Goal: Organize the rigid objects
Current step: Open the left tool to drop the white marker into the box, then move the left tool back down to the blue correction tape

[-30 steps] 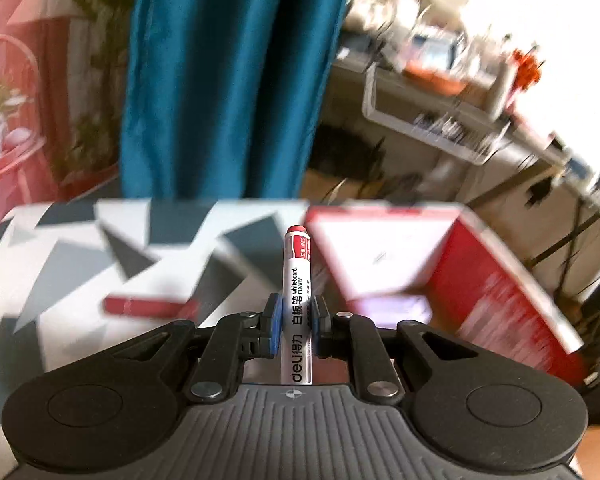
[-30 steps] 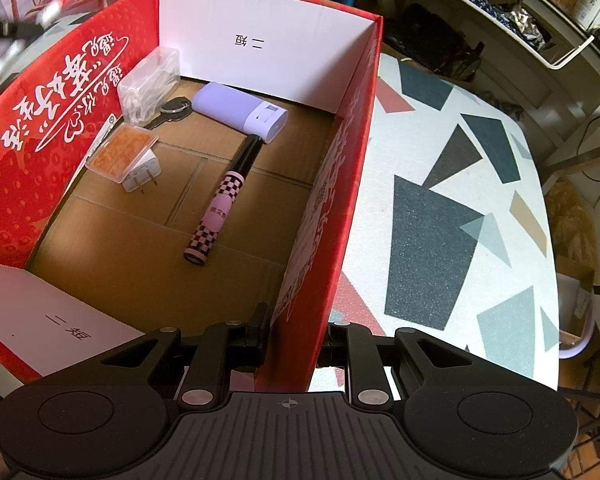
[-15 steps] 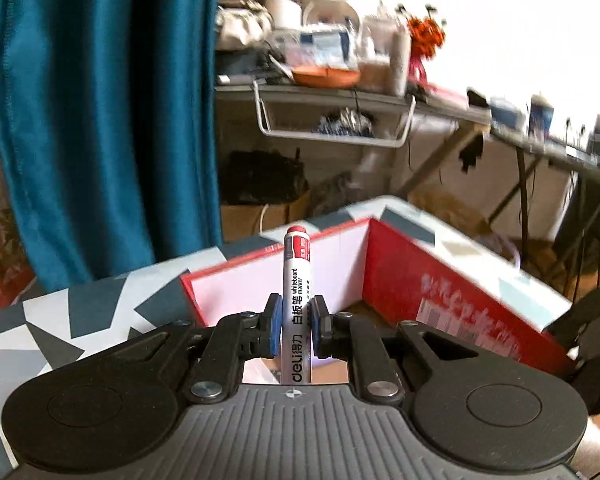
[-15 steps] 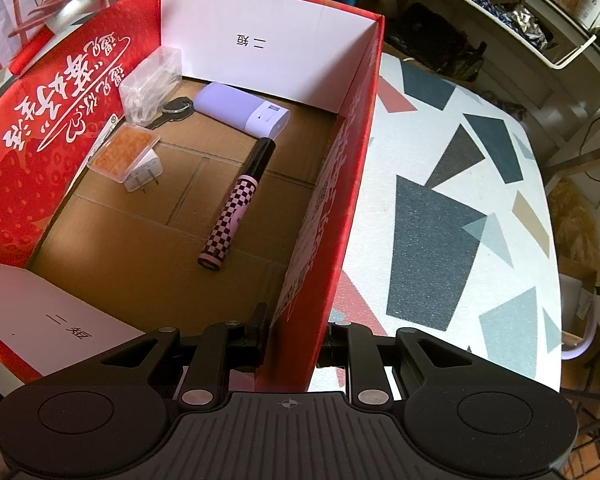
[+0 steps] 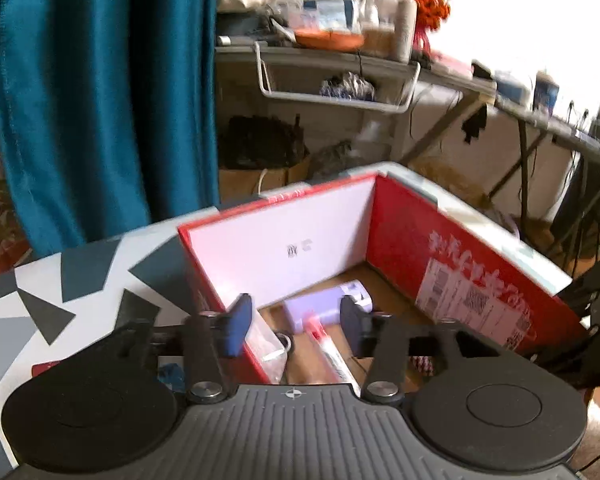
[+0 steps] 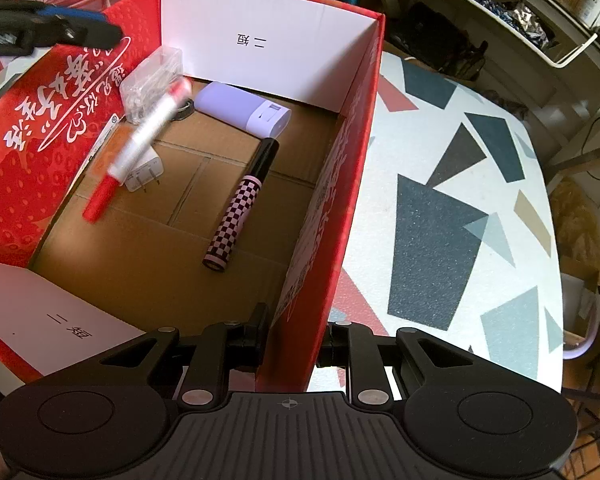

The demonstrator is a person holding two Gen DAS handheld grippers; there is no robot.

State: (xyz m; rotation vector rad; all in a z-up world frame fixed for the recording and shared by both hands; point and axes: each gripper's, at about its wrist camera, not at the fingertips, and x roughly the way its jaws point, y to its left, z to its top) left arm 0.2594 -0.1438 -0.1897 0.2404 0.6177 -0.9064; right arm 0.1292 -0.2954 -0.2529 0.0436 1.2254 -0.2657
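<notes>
Behind, a teal curtain (image 5: 100, 92) is seen at 11 o'clock of the patterned desk (image 6: 440, 208). Motion-blurred marker (image 6: 140, 140) is released by the opening left tool (image 5: 292, 320); the box wall (image 6: 320, 240) is clamped by the right tool (image 6: 296, 336).

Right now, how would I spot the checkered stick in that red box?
Look inside the red cardboard box on the patterned table. On its brown floor, near the middle, lies the checkered tube, just below the lilac power bank. It alone has a black-and-pink chequer pattern and a black cap.
</notes>
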